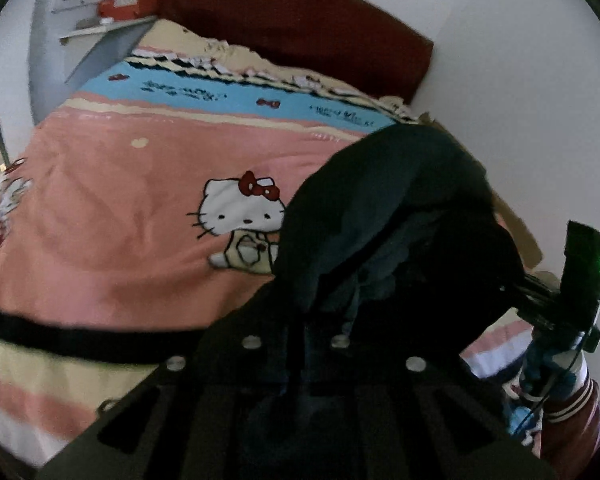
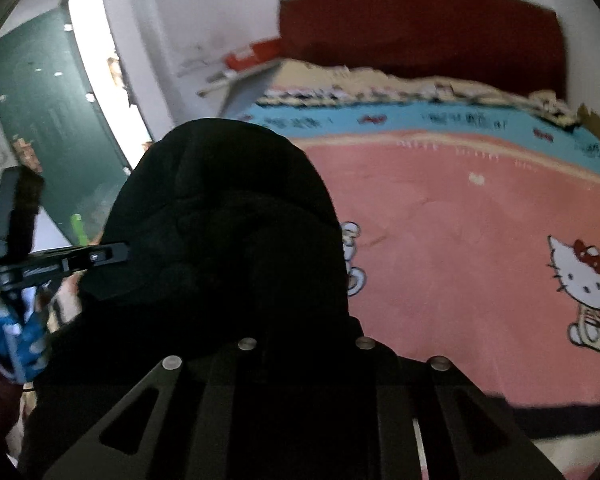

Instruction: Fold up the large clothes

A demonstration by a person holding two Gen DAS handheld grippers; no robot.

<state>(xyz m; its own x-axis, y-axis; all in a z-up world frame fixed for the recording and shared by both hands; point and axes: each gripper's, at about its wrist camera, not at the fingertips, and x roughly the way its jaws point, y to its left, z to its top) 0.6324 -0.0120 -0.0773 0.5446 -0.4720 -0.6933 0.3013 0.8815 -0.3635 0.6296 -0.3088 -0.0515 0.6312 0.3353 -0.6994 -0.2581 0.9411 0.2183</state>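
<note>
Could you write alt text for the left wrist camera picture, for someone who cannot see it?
A dark garment bunches up from the closed left hand-held gripper, held above a bed with a pink cartoon-cat bedspread. A dark red headboard stands against the white wall behind, and the other hand-held gripper shows at right.

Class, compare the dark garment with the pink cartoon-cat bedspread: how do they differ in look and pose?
The dark garment is plain and near black; the bedspread is pink with cat prints and a blue band. The garment hangs bunched and lifted; the bedspread lies spread flat on the bed. Both are large, soft fabric.
</note>
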